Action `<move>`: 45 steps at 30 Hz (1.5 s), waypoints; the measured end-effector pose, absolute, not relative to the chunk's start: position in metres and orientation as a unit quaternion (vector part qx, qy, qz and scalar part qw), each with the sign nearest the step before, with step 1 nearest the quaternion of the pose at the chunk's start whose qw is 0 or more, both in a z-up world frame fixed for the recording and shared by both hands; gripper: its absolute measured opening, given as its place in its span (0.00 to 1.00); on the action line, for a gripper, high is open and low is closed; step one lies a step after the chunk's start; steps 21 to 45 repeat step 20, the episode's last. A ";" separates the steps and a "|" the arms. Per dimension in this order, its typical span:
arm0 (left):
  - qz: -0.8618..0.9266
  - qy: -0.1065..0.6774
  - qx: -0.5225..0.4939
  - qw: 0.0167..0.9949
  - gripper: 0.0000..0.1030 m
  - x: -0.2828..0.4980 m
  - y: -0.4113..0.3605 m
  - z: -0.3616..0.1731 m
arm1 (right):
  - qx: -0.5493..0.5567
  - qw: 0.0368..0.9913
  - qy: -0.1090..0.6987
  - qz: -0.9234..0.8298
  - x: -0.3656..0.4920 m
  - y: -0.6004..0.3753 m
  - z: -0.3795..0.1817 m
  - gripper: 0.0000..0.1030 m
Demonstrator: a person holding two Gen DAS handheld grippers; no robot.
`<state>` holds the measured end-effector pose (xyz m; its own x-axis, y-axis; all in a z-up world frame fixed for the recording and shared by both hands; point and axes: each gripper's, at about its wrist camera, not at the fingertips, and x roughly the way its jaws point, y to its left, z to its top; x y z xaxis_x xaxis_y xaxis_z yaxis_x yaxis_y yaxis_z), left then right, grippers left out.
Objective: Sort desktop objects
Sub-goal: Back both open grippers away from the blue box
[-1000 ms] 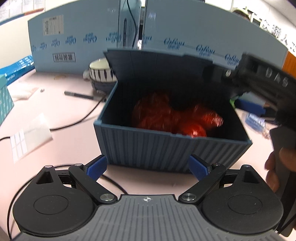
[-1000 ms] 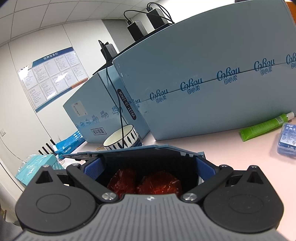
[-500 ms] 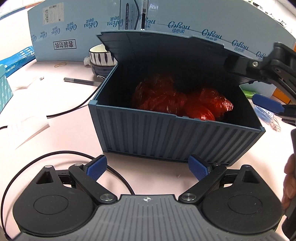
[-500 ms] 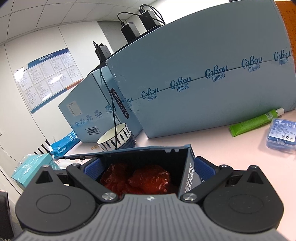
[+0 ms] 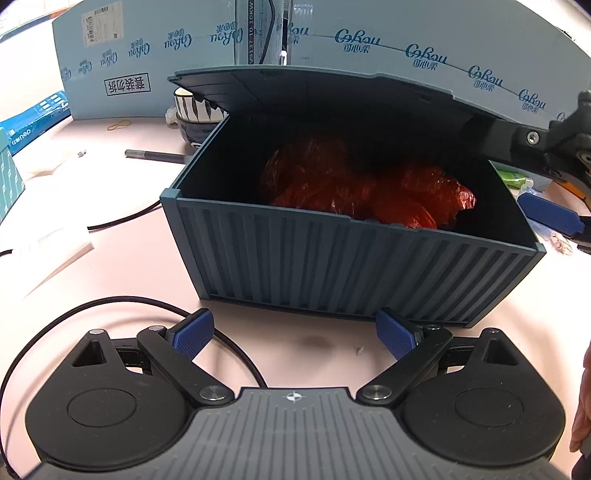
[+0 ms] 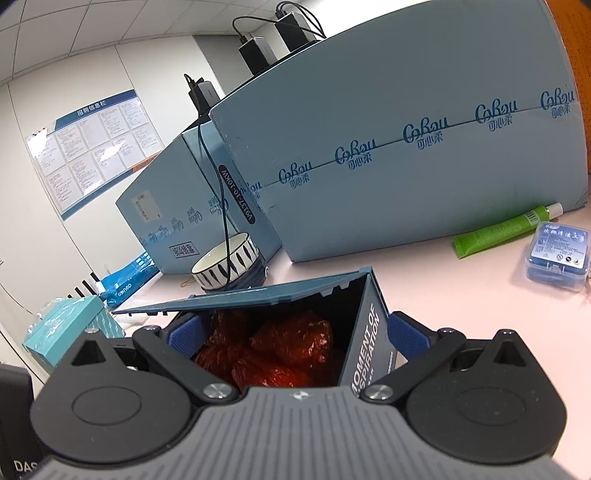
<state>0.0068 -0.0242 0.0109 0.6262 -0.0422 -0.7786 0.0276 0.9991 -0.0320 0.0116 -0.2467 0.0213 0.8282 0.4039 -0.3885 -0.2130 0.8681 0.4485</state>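
facing the box (image 5: 343, 258), left claw (image 5: 295, 328) gapes empty; only the right view shows right claw (image 6: 295, 332) straddling its wall, spread.

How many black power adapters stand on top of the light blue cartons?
3. The left adapter and right adapter sit together on the nearer carton; the third adapter sits on the farther carton. Others may hide behind the top edges.
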 end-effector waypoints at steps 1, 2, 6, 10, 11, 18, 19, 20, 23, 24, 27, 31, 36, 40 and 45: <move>-0.019 0.432 -0.008 0.901 0.91 0.007 -0.024 0.011 | 0.198 0.935 0.242 0.165 0.011 -0.247 0.020 1.00; -0.018 0.433 -0.008 0.901 0.91 0.007 -0.024 0.010 | 0.200 0.935 0.243 0.166 0.010 -0.247 0.019 1.00; -0.015 0.436 -0.009 0.900 0.91 0.009 -0.023 0.008 | 0.201 0.932 0.249 0.167 0.008 -0.247 0.015 1.00; -0.013 0.440 -0.009 0.898 0.91 0.009 -0.024 0.005 | 0.202 0.932 0.250 0.168 0.005 -0.248 0.012 1.00; -0.013 0.440 -0.010 0.898 0.91 0.009 -0.024 0.005 | 0.202 0.932 0.250 0.169 0.004 -0.248 0.012 1.00; -0.015 0.434 -0.023 0.900 0.93 0.007 -0.024 0.005 | 0.206 0.929 0.251 0.177 -0.002 -0.253 0.010 1.00; -0.013 0.428 -0.024 0.904 0.97 0.007 -0.024 0.007 | 0.207 0.928 0.251 0.180 -0.003 -0.253 0.010 1.00; -0.012 0.422 -0.025 0.906 0.98 0.006 -0.024 0.008 | 0.209 0.928 0.251 0.182 -0.004 -0.254 0.010 1.00; -0.012 0.422 -0.025 0.906 0.98 0.006 -0.024 0.008 | 0.209 0.928 0.251 0.182 -0.004 -0.254 0.010 1.00; -0.012 0.422 -0.025 0.906 0.98 0.006 -0.024 0.008 | 0.209 0.928 0.251 0.182 -0.004 -0.254 0.010 1.00; -0.012 0.422 -0.025 0.906 0.98 0.006 -0.024 0.008 | 0.209 0.928 0.251 0.182 -0.004 -0.254 0.010 1.00; -0.012 0.422 -0.025 0.906 0.98 0.006 -0.024 0.008 | 0.209 0.928 0.251 0.182 -0.004 -0.254 0.010 1.00; -0.012 0.422 -0.025 0.906 0.98 0.006 -0.024 0.008 | 0.209 0.928 0.251 0.182 -0.004 -0.254 0.010 1.00; -0.012 0.422 -0.025 0.906 0.98 0.006 -0.024 0.008 | 0.209 0.928 0.251 0.182 -0.004 -0.254 0.010 1.00; -0.012 0.422 -0.025 0.906 0.98 0.006 -0.024 0.008 | 0.209 0.928 0.251 0.182 -0.004 -0.254 0.010 1.00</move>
